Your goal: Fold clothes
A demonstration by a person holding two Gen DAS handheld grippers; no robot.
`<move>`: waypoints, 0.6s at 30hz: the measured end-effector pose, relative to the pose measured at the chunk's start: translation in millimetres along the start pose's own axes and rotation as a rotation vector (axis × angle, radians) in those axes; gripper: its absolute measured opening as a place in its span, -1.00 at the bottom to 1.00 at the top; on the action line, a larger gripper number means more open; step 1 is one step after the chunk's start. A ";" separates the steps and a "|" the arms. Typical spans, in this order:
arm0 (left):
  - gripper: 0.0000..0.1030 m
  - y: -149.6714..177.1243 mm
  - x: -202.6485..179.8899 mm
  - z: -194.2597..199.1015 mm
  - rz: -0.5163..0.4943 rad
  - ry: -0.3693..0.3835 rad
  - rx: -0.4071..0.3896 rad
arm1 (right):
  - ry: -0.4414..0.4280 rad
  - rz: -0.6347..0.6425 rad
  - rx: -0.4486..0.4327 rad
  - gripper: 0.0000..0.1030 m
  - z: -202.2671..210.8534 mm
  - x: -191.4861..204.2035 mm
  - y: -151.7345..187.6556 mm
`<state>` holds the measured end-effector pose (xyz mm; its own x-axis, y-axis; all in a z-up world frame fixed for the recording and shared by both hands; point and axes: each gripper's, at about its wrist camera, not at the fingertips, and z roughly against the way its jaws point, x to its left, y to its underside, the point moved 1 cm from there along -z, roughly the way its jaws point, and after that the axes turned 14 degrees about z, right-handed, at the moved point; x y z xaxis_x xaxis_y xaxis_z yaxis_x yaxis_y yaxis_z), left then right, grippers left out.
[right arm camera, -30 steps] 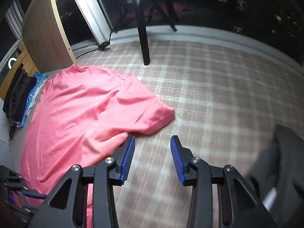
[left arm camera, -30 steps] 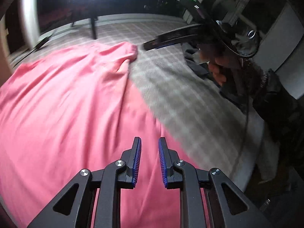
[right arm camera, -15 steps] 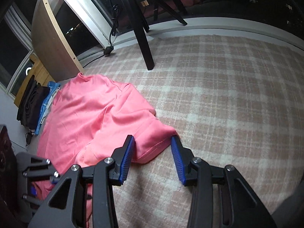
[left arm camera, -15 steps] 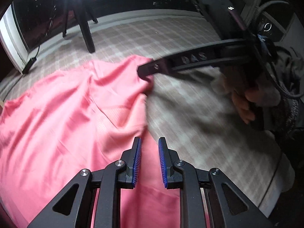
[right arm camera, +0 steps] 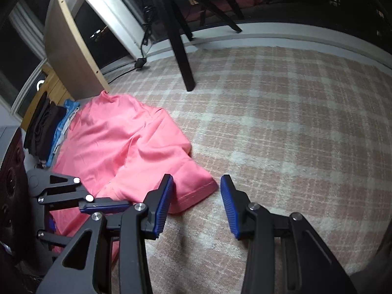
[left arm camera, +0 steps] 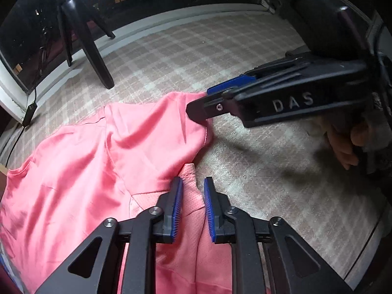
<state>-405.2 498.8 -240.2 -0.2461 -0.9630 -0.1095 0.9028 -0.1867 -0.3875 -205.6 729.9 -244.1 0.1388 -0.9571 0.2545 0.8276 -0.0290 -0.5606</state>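
A pink shirt (left arm camera: 85, 171) (right arm camera: 117, 142) lies crumpled on the plaid carpet. My left gripper (left arm camera: 193, 183) points steeply down at its near edge, and its jaws are closing on a raised fold of pink fabric that sits between the blue pads. The same gripper shows low at the left of the right wrist view (right arm camera: 105, 205). My right gripper (right arm camera: 196, 180) stands open, its fingers straddling the hemmed end of a sleeve (right arm camera: 193, 169) without pressing it. In the left wrist view the right gripper (left arm camera: 203, 98) has its tips at that sleeve end.
A dark furniture leg (right arm camera: 183, 61) (left arm camera: 95, 56) stands on the carpet (right arm camera: 281, 134) beyond the shirt. A stack of dark and blue clothes (right arm camera: 46, 127) lies at the shirt's far left, beside a wooden panel (right arm camera: 73, 49). A hand (left arm camera: 348, 147) holds the right gripper.
The left gripper slid to the shirt's edge and its jaws narrowed around a fold. The right gripper dropped toward the sleeve end, which now lies between its fingers.
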 end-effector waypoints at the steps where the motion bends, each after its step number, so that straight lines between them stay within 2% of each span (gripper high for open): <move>1: -0.98 0.5 -0.2 -0.3 -0.008 0.002 -0.002 | -0.010 0.009 -0.003 -0.28 -1.1 1.8 -1.0; 2: -0.98 1.5 0.0 0.5 -0.012 0.008 -0.001 | -0.019 0.018 -0.005 -0.67 -2.3 3.5 -2.1; 3: -0.98 2.0 0.9 2.4 -0.011 0.021 0.000 | -0.024 0.026 -0.004 -0.94 -3.5 5.2 -3.7; 5: -0.99 -0.7 5.0 6.8 0.010 0.061 0.002 | -0.037 0.033 -0.014 -0.94 -3.2 8.7 -9.3; 8: -0.99 -1.5 17.7 26.6 0.084 0.163 -0.005 | -0.040 0.044 -0.055 -0.94 7.0 11.2 -21.4; 11: -0.99 -1.2 25.2 39.7 0.096 0.192 -0.019 | -0.040 0.042 -0.096 -0.94 18.8 9.0 -33.0; 14: -0.99 1.1 23.4 47.1 0.136 0.335 -0.001 | -0.020 0.027 -0.106 -0.94 19.2 3.0 -35.8; 17: -0.99 2.9 16.6 51.3 0.169 0.477 -0.013 | -0.037 -0.024 -0.128 -0.94 16.3 -7.6 -40.9; 18: -0.99 3.0 15.8 47.2 0.173 0.489 -0.005 | -0.032 -0.031 -0.133 -0.94 15.4 -9.5 -43.5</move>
<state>-389.7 473.9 -199.9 -0.2304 -0.7762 -0.5869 0.9435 -0.0305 -0.3300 -234.6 744.8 -210.0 0.1338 -0.9454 0.2972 0.7524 -0.0983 -0.6513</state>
